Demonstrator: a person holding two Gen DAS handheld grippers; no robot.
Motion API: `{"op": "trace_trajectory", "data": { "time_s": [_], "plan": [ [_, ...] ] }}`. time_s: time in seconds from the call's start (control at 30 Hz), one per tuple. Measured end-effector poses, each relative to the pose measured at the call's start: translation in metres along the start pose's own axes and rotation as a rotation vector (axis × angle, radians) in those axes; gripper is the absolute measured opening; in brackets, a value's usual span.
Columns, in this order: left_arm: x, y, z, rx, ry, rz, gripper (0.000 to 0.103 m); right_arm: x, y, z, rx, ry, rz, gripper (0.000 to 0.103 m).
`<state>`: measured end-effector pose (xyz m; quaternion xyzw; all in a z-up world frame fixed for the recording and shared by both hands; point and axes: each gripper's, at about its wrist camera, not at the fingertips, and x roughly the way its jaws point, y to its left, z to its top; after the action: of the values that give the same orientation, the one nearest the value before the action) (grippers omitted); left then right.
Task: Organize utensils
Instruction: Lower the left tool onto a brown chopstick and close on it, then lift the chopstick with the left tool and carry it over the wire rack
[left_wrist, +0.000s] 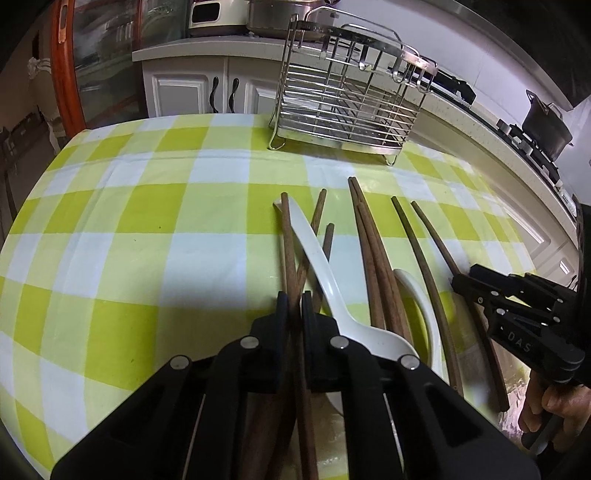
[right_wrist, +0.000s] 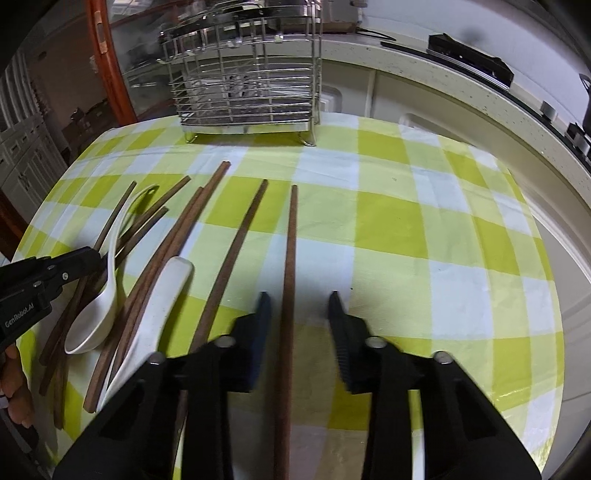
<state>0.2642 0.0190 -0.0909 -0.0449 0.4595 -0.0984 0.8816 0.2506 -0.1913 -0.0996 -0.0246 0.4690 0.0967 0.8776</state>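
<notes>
Several brown wooden chopsticks (left_wrist: 373, 254) and two white ceramic spoons (left_wrist: 321, 266) lie on the green-checked tablecloth. My left gripper (left_wrist: 294, 304) is shut on a brown chopstick (left_wrist: 289, 236) at the left of the pile, beside the long white spoon. My right gripper (right_wrist: 299, 301) is open, its fingers on either side of the rightmost chopstick (right_wrist: 290, 258), low over the cloth. The second spoon (right_wrist: 155, 295) lies among the chopsticks. A wire utensil rack (left_wrist: 343, 96) stands empty at the table's far edge; it also shows in the right wrist view (right_wrist: 247, 85).
The checked tablecloth (left_wrist: 147, 221) covers a round table. White kitchen cabinets (left_wrist: 184, 88) and a counter with a black pot (left_wrist: 545, 123) lie beyond the table. The right gripper shows at the right edge in the left wrist view (left_wrist: 517, 306).
</notes>
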Motion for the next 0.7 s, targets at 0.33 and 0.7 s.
{"op": "trace_trajectory", "data": {
  "time_s": [0.33,0.7],
  "plan": [
    [-0.016,0.003,-0.001,-0.009,-0.025,0.002,0.007,-0.016,-0.003,0.000,0.022,-0.025,0.075,0.010],
    [-0.056,-0.001,0.001,-0.006,-0.099,-0.001,0.007,-0.072,-0.007,0.008,0.030,-0.130,0.080,0.010]
  ]
}}
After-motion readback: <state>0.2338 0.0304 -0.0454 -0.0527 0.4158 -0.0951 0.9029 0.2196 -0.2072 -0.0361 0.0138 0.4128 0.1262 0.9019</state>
